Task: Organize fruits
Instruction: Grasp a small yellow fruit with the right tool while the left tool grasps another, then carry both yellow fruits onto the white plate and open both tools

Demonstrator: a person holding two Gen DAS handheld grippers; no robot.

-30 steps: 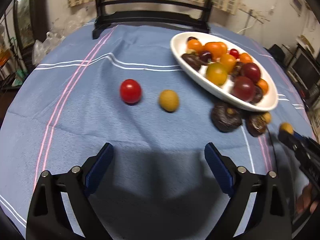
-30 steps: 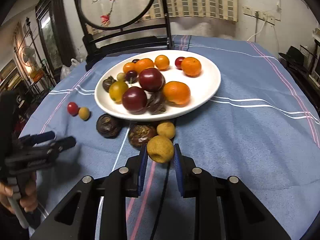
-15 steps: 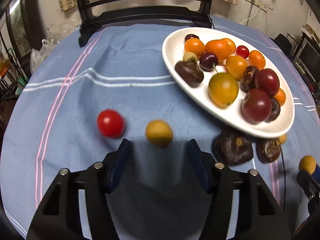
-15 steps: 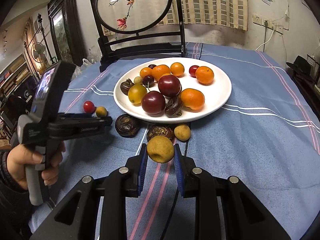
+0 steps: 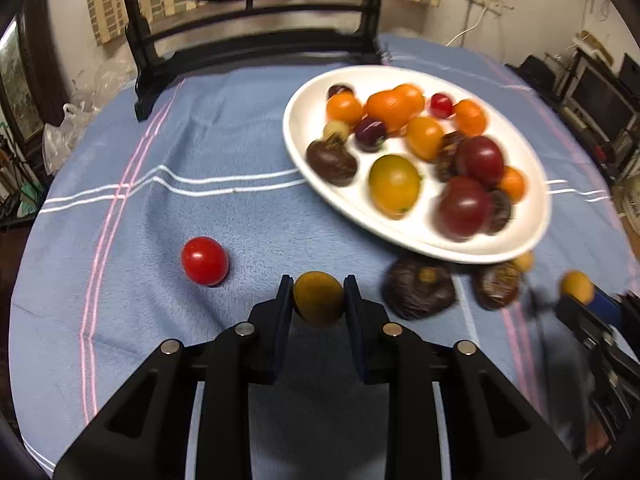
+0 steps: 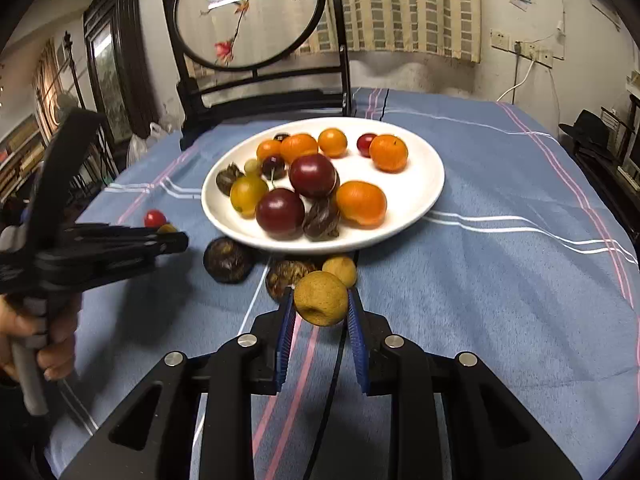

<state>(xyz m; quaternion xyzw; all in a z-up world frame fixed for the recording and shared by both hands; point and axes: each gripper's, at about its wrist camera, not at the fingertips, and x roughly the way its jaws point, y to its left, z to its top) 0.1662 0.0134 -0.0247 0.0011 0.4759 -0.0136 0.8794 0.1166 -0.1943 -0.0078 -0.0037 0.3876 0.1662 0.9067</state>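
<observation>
My left gripper is shut on a small yellow-brown fruit, held just above the blue cloth. A red cherry tomato lies on the cloth to its left. A white oval plate holding several oranges, plums and dark fruits sits to the upper right. My right gripper is shut on another yellow-brown fruit, in front of the plate. The left gripper appears at the left of the right wrist view, held by a hand.
Two dark wrinkled fruits and a small yellow one lie on the cloth by the plate's near rim. A black chair with a round painted panel stands behind the table. Shelves and clutter surround the table.
My left gripper moved forward over the yellow-brown fruit and its jaws closed on it. The right gripper stayed where it was, still holding its fruit.
</observation>
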